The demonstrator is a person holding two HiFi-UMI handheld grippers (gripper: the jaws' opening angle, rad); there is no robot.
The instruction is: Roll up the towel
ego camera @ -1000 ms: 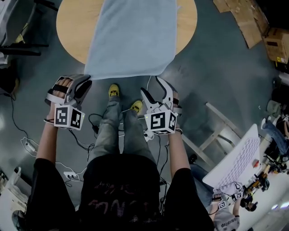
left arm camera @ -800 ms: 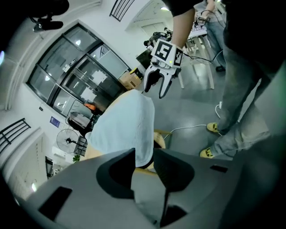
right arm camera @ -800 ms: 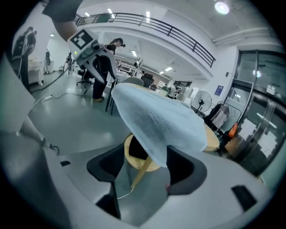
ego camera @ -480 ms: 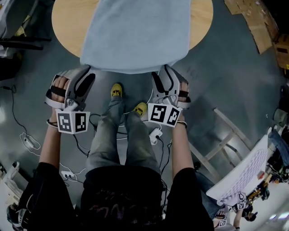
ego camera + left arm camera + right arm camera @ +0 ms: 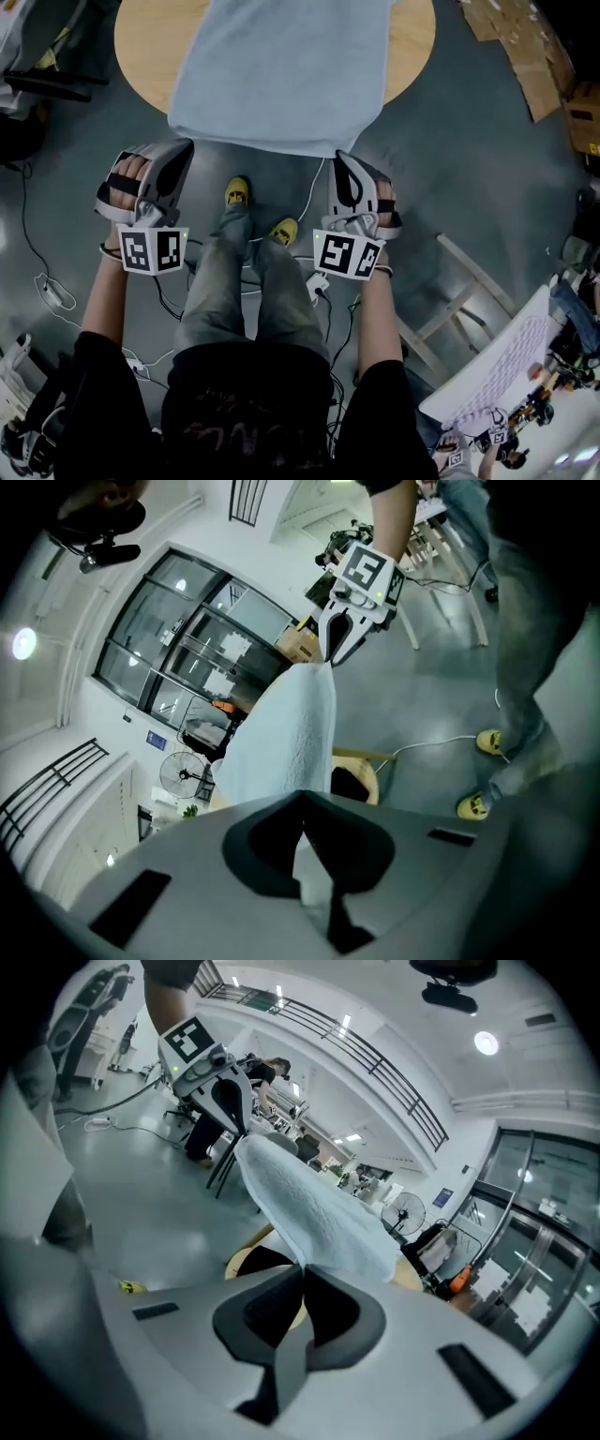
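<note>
Towel point(image 5: 281, 70): I see it spread on the round table point(image 5: 141, 42), its near edge overhanging toward me.
Left gripper point(image 5: 176, 148): jaws have just closed, clamped on the near left corner.
Right gripper point(image 5: 339, 159): jaws have just closed, pinching the near right corner.

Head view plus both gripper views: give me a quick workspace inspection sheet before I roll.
Surface: round wooden table, mostly covered.
Job's things: towel, light blue, spread flat, near edge overhanging the rim, not yet rolled.
Clutter: nothing seen on the table.
Grippers: left gripper and right gripper have just closed, each shut on a near towel corner.
Cables: white cable and black cables on the floor by the feet.
Surroundings: cardboard boxes.
</note>
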